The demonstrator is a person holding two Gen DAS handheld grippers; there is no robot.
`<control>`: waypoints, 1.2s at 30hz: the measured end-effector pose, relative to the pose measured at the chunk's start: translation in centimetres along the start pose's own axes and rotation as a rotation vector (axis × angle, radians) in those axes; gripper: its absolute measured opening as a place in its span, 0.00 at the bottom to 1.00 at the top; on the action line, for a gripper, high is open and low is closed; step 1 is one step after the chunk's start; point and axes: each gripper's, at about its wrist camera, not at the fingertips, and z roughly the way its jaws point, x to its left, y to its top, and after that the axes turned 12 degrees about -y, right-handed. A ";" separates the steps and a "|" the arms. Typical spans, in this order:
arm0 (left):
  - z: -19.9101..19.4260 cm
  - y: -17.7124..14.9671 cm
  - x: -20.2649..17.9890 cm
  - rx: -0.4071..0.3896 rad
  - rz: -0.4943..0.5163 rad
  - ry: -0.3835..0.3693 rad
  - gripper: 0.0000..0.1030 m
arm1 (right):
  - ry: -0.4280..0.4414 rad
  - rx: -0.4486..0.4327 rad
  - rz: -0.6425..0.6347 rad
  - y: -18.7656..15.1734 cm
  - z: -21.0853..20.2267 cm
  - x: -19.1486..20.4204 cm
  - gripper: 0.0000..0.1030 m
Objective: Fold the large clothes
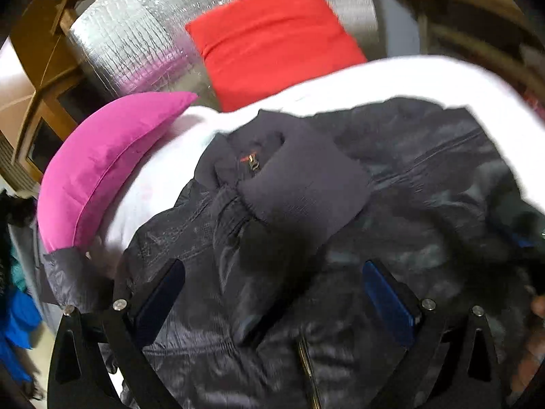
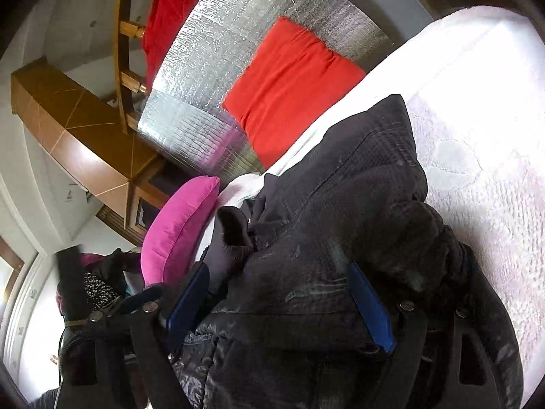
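Note:
A black puffer jacket [image 1: 391,204] lies spread on the white bedspread [image 1: 408,81]. Its collar with the zip [image 1: 252,162] points toward the pillows, and a sleeve with a ribbed dark cuff [image 1: 303,187] is laid across the chest. My left gripper [image 1: 272,266] hangs over the jacket's front, its blue pads [image 1: 388,303] wide apart and pressing on nothing. In the right wrist view the same jacket [image 2: 357,187] fills the middle. My right gripper [image 2: 279,266] stands open above it, the fabric bulging up between its blue pads [image 2: 371,310] without being pinched.
A pink pillow [image 1: 109,167] and a red pillow [image 1: 272,41] lie at the bed's head against a silver foil sheet [image 1: 136,41]. Wooden furniture [image 2: 75,126] stands beyond. A pile of clothes [image 2: 102,272] sits beside the bed. A hand [image 1: 538,306] shows at the right edge.

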 end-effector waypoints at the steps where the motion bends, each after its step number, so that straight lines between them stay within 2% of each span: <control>1: 0.6 0.2 0.0 0.007 0.005 0.020 1.00 | 0.000 -0.001 0.000 0.0 -0.1 -0.1 0.83; 2: 0.7 0.0 0.3 0.009 -0.002 0.036 0.98 | 0.001 -0.002 0.002 -0.1 -0.2 -0.2 0.83; 4: 0.9 -0.1 2.2 0.011 -0.093 0.048 0.84 | 0.000 -0.002 0.002 -0.1 0.0 -0.1 0.83; 6: 0.1 -1.0 4.9 -0.024 -0.231 0.016 0.83 | 0.001 -0.002 0.003 -0.1 0.0 -0.1 0.83; 10: -1.8 -3.6 8.6 -0.112 -0.383 0.061 0.83 | 0.000 -0.002 0.000 -0.2 0.0 -0.1 0.83; 12: -2.2 -5.0 10.4 -0.135 -0.465 0.055 0.83 | 0.001 -0.003 0.000 -0.2 0.0 -0.1 0.83; 13: -2.2 -5.8 11.4 -0.130 -0.513 0.030 0.83 | 0.000 -0.003 -0.001 -0.2 0.0 -0.1 0.83; 18: -1.8 -7.6 13.2 -0.135 -0.619 -0.113 0.83 | -0.003 -0.005 -0.005 -0.2 -0.1 -0.1 0.83; 25: -0.6 -9.4 15.3 -0.145 -0.825 -0.250 0.83 | -0.006 -0.006 -0.009 -0.2 0.0 0.0 0.83; 30: 0.5 -9.8 17.3 -0.162 -0.918 -0.315 0.83 | -0.010 -0.006 -0.013 -0.2 0.1 0.1 0.83; 32: 0.9 -9.7 17.5 -0.156 -0.923 -0.314 0.55 | -0.010 -0.007 -0.012 -0.2 0.0 0.1 0.83; 33: 1.1 -9.6 17.6 -0.142 -0.911 -0.336 0.27 | -0.007 -0.007 -0.011 -0.2 0.0 0.1 0.83; 34: 1.2 -9.6 17.6 -0.138 -0.912 -0.369 0.04 | -0.005 -0.008 -0.010 -0.2 0.0 0.1 0.83; 35: 0.6 -9.4 17.6 -0.135 -0.899 -0.343 0.01 | -0.003 -0.008 -0.009 -0.2 0.0 0.1 0.83; 36: -0.5 -9.2 17.5 -0.167 -0.862 -0.290 0.01 | 0.000 -0.008 -0.008 -0.2 0.0 0.1 0.83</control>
